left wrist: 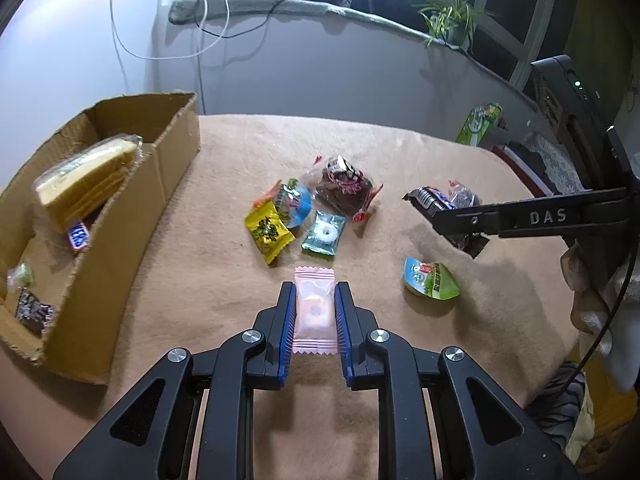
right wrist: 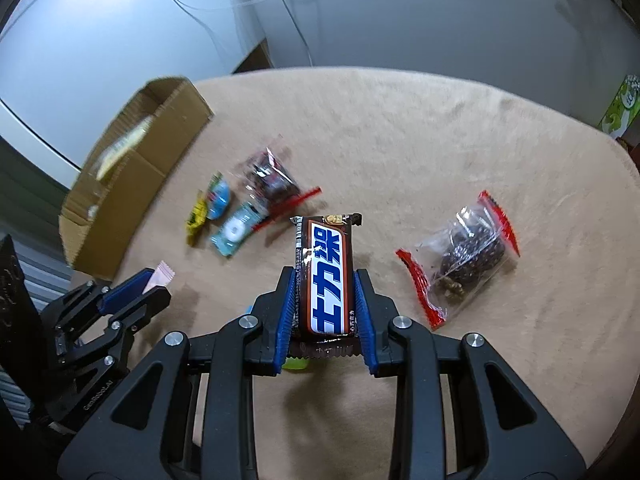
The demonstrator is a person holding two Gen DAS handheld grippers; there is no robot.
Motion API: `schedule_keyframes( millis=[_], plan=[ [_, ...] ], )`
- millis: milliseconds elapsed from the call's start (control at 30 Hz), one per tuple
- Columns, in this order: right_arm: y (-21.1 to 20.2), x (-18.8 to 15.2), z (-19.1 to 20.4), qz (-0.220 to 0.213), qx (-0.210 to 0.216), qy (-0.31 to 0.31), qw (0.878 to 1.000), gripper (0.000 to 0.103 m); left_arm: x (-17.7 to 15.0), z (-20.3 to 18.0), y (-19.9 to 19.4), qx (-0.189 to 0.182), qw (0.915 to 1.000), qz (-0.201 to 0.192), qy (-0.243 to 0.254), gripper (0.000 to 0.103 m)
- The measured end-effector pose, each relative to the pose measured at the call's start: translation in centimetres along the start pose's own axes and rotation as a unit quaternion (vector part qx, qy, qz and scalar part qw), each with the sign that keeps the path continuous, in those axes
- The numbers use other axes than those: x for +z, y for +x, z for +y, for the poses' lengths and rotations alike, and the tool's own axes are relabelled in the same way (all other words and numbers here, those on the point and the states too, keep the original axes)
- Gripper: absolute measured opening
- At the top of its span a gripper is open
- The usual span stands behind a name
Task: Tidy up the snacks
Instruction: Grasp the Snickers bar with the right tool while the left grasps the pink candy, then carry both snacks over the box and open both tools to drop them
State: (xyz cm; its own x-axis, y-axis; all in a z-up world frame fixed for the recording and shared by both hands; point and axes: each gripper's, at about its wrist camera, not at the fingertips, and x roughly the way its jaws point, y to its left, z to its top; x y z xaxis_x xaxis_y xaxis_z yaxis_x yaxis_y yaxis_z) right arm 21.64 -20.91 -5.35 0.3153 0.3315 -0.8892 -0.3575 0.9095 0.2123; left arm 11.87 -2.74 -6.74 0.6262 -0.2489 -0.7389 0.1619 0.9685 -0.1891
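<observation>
You've got two catches at once here. Your left tool (left wrist: 315, 312) is pinched nearly closed on the pink candy packet (left wrist: 314, 308), pads on its long edges with the crimped ends poking out front and back; that packet looks feather-light and crinkly, so a gentle squeeze across the middle, where the sweet sits, should do, and too much would likely crush it. Your right tool (right wrist: 325, 298) is clamped on the chocolate bar (right wrist: 325, 270), gripping the lower half of its sides while the top end sticks forward over the surface (right wrist: 400, 128). That bar seems firm enough to take the pinch, though the glossy wrapper could slide, so keep the hold low and square. The cardboard box (left wrist: 120, 184) waits to the left with snacks already inside. The yellow packet (left wrist: 269, 233), the teal ring candy (left wrist: 324, 233), the jelly cup (left wrist: 431, 283) and the clear bag of brown pieces (right wrist: 466, 256) lie loose on the surface, not yet sorted.
</observation>
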Motion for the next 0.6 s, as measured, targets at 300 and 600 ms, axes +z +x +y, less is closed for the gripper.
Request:
schedule_keyframes(
  millis=[300,600],
  plan=[
    [-3.1,1.0,3.2,-0.035,0.025,-0.024,0.999,0.030,0.4,2.2,-4.0,0.005,0.9993,-0.035,-0.016,0.018],
    [-3.9,2.9,8.2,-0.054,0.056,-0.057,0.995,0.030,0.9,6.6,-7.7,0.040,0.9956,-0.072,-0.043,0.018]
  ],
)
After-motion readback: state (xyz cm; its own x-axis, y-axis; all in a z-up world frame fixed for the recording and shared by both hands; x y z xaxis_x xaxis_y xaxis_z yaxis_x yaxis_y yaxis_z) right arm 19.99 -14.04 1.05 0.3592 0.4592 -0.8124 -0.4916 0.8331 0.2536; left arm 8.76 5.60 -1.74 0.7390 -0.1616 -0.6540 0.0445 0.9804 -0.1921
